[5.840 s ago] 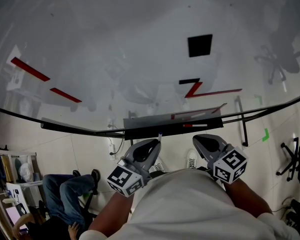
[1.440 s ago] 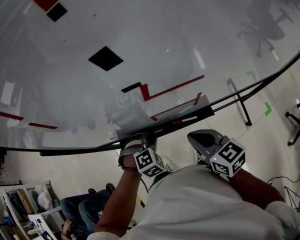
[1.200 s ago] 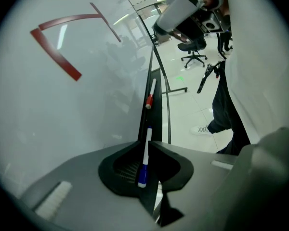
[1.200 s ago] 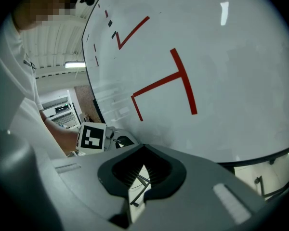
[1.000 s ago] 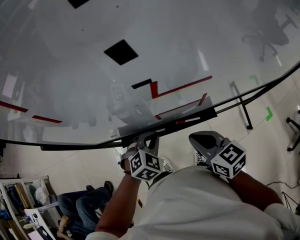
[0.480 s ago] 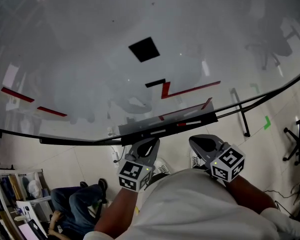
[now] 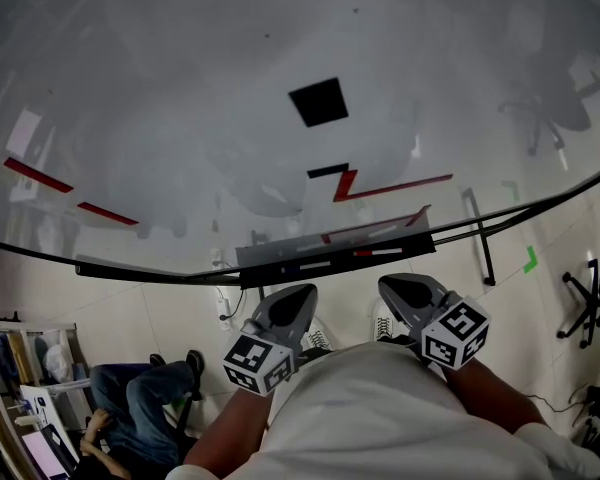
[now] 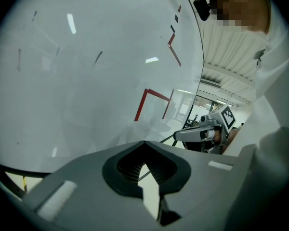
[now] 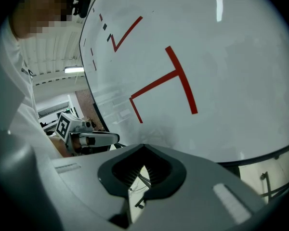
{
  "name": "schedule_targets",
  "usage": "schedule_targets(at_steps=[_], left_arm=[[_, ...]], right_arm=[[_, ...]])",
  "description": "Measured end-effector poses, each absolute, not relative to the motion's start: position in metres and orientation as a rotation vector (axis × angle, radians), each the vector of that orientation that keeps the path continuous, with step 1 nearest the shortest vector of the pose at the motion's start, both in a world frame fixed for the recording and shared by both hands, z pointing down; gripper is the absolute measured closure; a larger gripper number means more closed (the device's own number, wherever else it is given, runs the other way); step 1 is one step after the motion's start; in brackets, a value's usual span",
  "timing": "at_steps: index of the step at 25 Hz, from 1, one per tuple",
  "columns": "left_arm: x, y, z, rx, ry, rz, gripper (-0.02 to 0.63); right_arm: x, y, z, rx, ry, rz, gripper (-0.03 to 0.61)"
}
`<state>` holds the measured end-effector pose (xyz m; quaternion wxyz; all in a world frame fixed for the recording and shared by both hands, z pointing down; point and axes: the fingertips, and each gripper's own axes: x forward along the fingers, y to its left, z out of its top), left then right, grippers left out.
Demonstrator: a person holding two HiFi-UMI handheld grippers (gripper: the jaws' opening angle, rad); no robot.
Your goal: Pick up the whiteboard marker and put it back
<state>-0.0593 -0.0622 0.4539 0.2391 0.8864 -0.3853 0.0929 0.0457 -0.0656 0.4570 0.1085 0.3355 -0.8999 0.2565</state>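
- On the dark ledge tray point(image 7: 262, 269) under the glossy white whiteboard point(image 7: 180, 118): pale-barrelled whiteboard marker point(image 7: 315, 265) lying flat along the tray, with a red-ended marker point(image 7: 378, 253) just to its right.
- Left gripper point(image 7: 298, 293): just below the tray, clear of the marker; jaws together, nothing between.
- Right gripper point(image 7: 392, 284): beside the left, jaws likewise closed and empty.
- Board carries a black square point(image 7: 319, 101) and a red line point(image 7: 395, 185).

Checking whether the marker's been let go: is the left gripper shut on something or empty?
Empty: the left gripper has its fingers closed together, with only floor showing through the slit between them.
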Motion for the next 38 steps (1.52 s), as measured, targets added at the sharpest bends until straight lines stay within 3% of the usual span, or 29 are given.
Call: schedule_targets(at_steps=[23,38], left_arm=[[-0.019,-0.023,0.45,2.305,-1.279,0.291,0.597],[-0.06,0.072,0.428,2.488,-1.124,0.296,0.597]], right_arm=[[0.066,-0.046,0.448,0.664,-2.749,0.65,0.577],[0.027,0.068,0.437,0.987,-2.668,0.658,0.577]])
